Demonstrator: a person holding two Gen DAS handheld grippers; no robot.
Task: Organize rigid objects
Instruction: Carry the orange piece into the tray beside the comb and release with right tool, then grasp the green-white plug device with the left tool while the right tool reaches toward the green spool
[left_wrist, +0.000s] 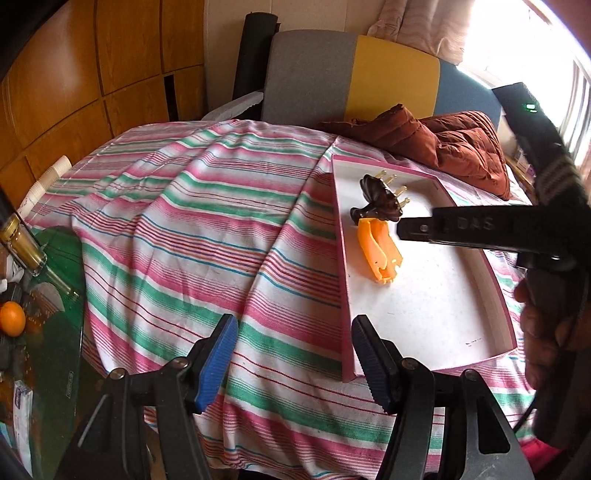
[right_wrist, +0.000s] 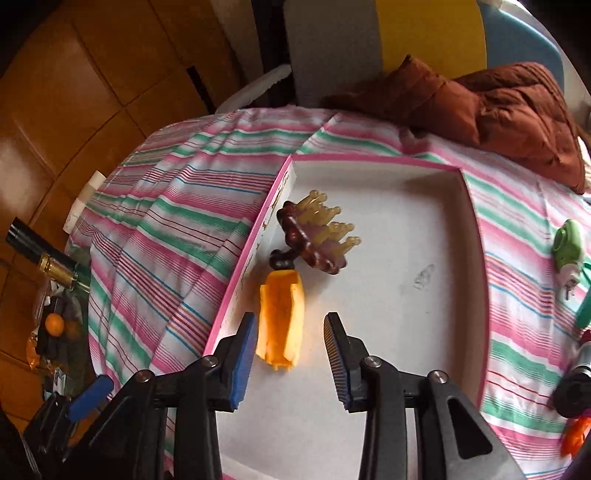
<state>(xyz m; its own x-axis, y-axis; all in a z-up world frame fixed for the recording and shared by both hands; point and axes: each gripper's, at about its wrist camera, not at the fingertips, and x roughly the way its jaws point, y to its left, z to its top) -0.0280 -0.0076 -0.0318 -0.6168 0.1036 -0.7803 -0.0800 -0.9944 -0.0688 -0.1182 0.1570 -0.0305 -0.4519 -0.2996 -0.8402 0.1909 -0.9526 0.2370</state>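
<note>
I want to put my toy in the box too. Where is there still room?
Most of the white box floor is bare: everything from the middle to its right wall. The left wall is crowded, where the brown comb and orange piece lie. The striped cloth left of the box is bare too.

orange clip (right_wrist: 281, 320), pink-rimmed white tray (right_wrist: 369, 158)

The only lettering that reads is "DAS", raised on the black finger of the right gripper (left_wrist: 406, 229) where it reaches over the pink-rimmed tray (left_wrist: 341, 258) in the left wrist view. Small print on a white packet (left_wrist: 22, 406), far left of that tray, is too blurred to read.
</note>
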